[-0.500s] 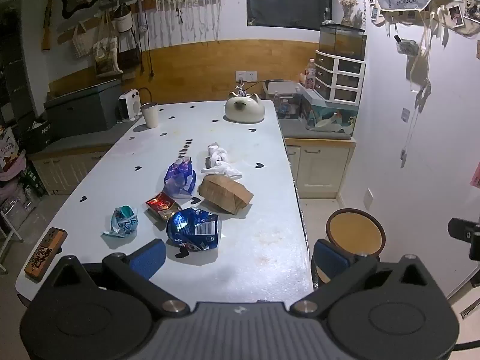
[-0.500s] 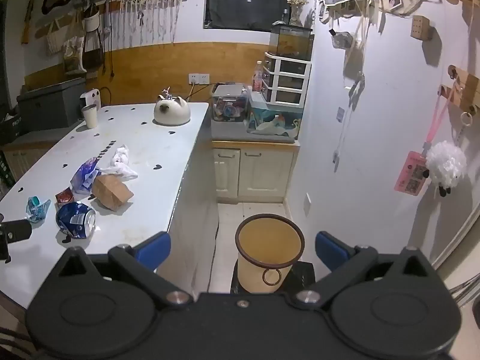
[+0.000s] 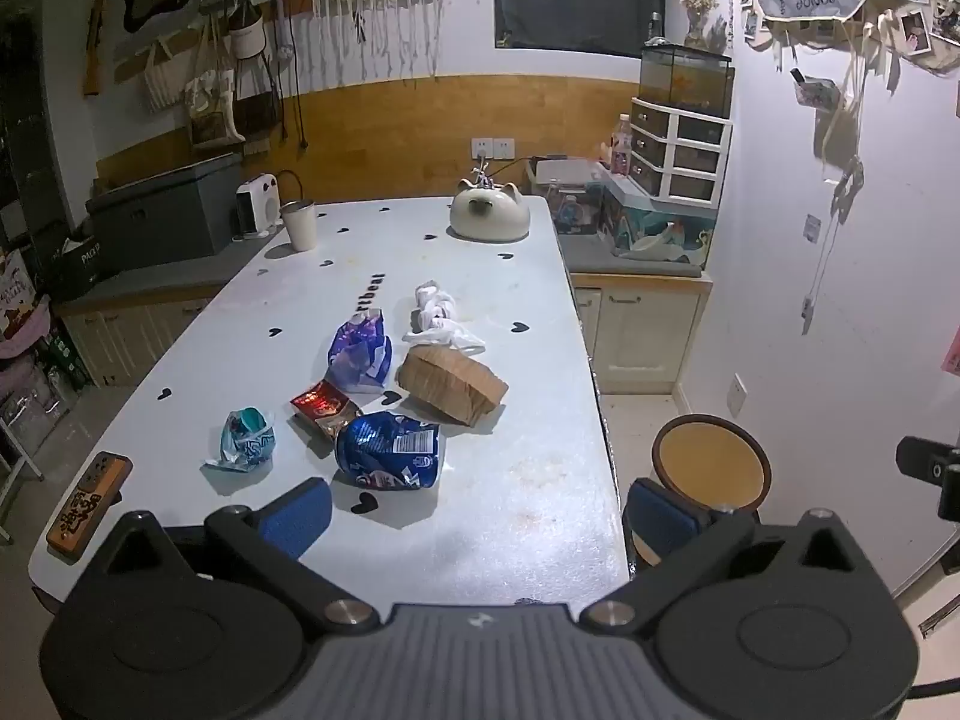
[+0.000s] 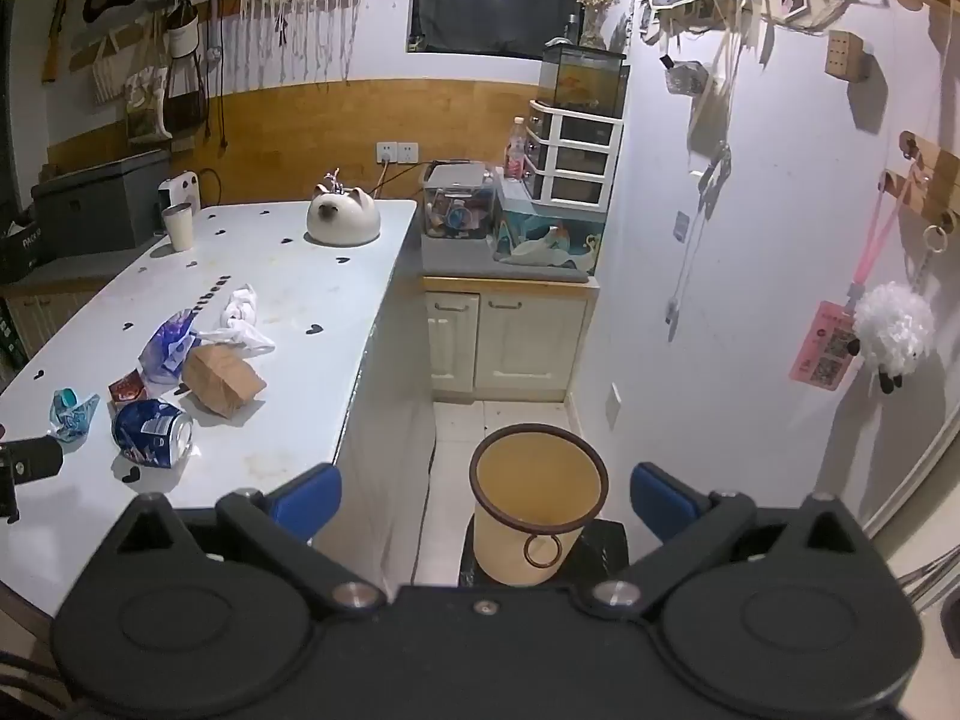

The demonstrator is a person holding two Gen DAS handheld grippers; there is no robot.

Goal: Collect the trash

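While nothing's picked up yet: start of job, left gripper (image 3: 474, 516) & right gripper (image 4: 486, 501) both wide open, empty. Trash on white table (image 3: 480, 276): blue can (image 3: 389, 450) nearest left gripper, brown box (image 3: 453, 383), wrappers. Next: reach can, close, carry to bin (image 4: 537, 501) on floor by table. Dim cluttered room.

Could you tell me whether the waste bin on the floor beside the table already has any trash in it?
Empty, as far as visible: the right wrist view looks down into the bin and shows only bare yellow inner wall.
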